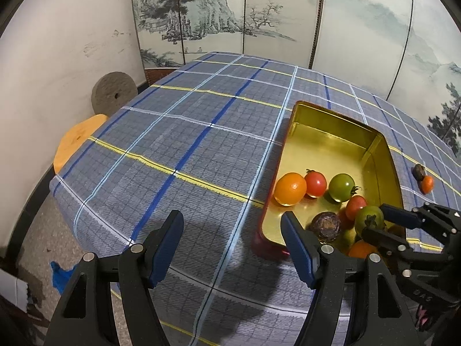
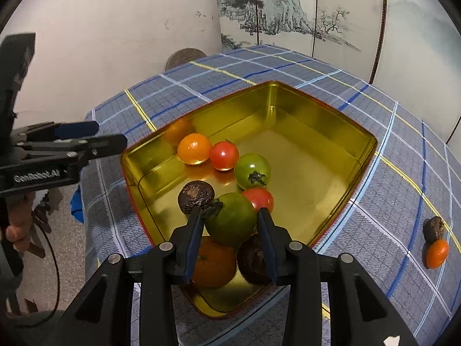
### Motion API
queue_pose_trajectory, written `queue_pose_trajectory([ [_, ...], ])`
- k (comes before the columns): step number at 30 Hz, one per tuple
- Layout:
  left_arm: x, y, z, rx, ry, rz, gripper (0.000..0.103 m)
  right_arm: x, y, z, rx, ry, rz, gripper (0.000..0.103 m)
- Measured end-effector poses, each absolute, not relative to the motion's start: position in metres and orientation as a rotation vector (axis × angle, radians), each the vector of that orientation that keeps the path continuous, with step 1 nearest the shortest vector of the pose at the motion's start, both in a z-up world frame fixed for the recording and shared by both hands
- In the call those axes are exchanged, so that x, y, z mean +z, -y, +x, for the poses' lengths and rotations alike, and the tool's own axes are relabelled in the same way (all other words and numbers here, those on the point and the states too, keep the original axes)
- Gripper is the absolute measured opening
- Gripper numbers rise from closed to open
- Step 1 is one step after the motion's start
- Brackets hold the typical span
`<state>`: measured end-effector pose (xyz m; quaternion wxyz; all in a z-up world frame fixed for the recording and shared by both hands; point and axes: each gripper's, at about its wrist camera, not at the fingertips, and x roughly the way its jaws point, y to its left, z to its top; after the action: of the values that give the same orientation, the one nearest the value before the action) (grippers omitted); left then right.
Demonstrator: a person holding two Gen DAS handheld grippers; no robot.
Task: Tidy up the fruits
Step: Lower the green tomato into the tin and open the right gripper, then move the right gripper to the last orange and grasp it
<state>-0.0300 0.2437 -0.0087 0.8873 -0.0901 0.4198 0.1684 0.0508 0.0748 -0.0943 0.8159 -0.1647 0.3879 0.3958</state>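
A gold tin tray [image 2: 317, 121] [image 1: 331, 121] sits on the plaid table. It holds an orange fruit [image 2: 194, 148], two red tomatoes [image 2: 224, 155], a green tomato [image 2: 252, 170], dark brown fruits [image 2: 196, 197] and an orange [image 2: 214, 262]. My right gripper [image 2: 230, 219] is shut on a green tomato [image 2: 230, 219] [image 1: 369, 218] above the tray's near end. My left gripper [image 1: 232, 225] is open and empty, just left of the tray; it also shows in the right wrist view [image 2: 109, 135]. A brown fruit [image 2: 435, 226] and a small orange fruit [image 2: 437, 253] lie on the cloth right of the tray.
The table has a blue plaid cloth [image 1: 187, 144]. A painted folding screen [image 1: 230, 14] stands behind it. A grey stone disc [image 1: 113, 93] and an orange stool [image 1: 77, 141] stand at the left by the white wall.
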Motion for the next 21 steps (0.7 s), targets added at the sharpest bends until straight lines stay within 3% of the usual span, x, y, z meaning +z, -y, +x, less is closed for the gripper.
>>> queue_pose_trajectory([
  [21, 0.023, -0.143, 0.025, 0.09, -0.848, -0.082, 0.07, -0.061, 0.085, 0.069, 0.495, -0.768, -0.136, 0.04],
])
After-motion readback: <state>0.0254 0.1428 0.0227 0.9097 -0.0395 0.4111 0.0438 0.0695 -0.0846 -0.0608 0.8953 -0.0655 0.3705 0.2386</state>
